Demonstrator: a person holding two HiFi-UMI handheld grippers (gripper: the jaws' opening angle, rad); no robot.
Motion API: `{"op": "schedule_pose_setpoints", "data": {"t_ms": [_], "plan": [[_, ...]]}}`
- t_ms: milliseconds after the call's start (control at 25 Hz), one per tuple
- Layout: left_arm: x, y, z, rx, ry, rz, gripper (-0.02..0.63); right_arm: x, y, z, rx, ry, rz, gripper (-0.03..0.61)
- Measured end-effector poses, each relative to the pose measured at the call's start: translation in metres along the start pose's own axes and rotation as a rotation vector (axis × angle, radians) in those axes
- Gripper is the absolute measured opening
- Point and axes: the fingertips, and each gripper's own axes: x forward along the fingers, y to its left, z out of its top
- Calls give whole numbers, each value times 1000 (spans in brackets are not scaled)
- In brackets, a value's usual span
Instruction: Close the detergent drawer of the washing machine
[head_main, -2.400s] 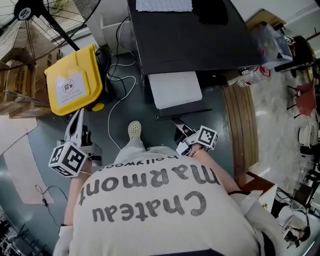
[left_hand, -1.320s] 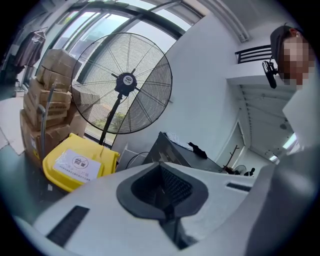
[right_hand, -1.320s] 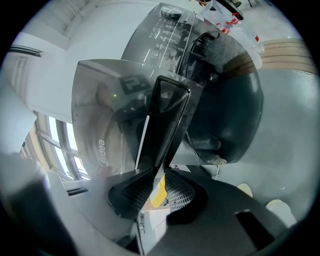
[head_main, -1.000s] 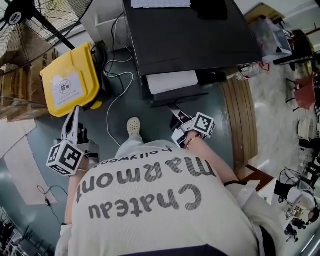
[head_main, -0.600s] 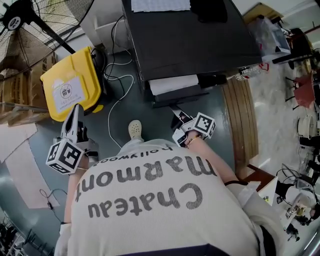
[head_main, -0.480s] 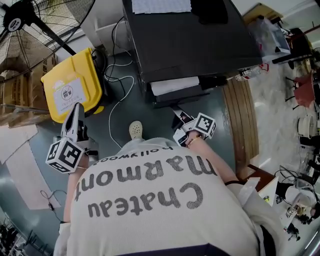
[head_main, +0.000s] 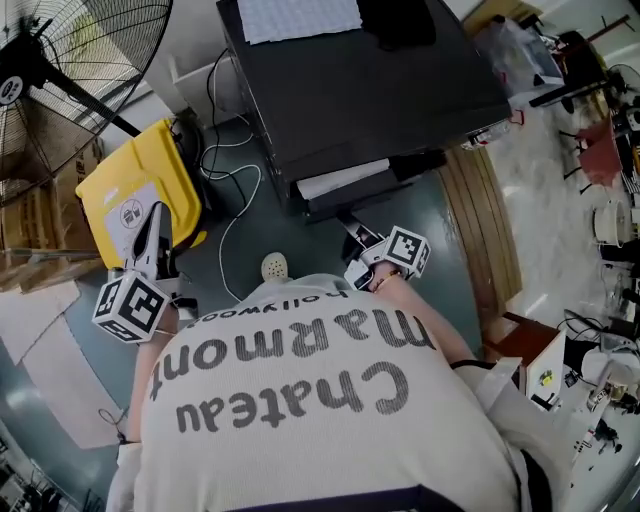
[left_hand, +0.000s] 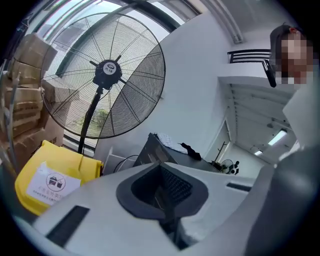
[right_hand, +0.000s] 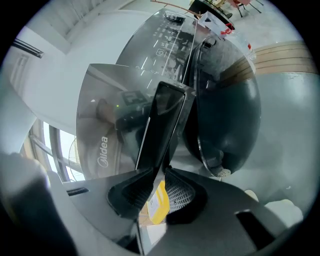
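Here, item by item, is what your coming push turns on.

- **Detergent drawer**: it sits at the upper front edge of the washing machine. In the head view a pale strip of it juts past the dark top, so I judge it mostly in but not yet flush. Its long axis runs from you straight into the machine's front, and the closing travel lies along that line.
- **Right tool**: this is your nearer hand, directly in front of the drawer with its tips at the drawer's outer end. In the right gripper view the jaws stand part-way apart and are closed on the drawer's dark front panel. The panel runs edge-on between the two pads and away from the camera. The round door lies just to one side of it. The push goes straight ahead along the tool's own line, and a sideways lean could jam the slide.
- **Left tool**: it is well apart from the drawer, over the floor near the yellow bin. In the left gripper view its pads meet with nothing between them, and it faces the fan. It has no part in this move.
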Motion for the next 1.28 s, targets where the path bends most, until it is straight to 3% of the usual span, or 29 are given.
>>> {"op": "schedule_pose_setpoints", "data": {"t_ms": [160,280,400,520,680,880,1280], "plan": [[12,3,2,2,20,-26,8,5,2,5,8,-30,-10,86],[17,5,5,10,29,-42,8,1,-3,3,36,-48,-68,86],[22,6,10,3,31,-63,8,6,2,8,22,-68,-22,86],[27,6,16,14,35,-78,8,8,3,10,39,-82,-45,86],[33,13,20,47,42,-82,8,16,6,14,31,-98,-15,86],[31,23,24,39,37,-67,8,19,5,14,60,-108,-60,86],[25,24,30,34,1,-56,8,30,12,22,59,-109,-28,86]]}}
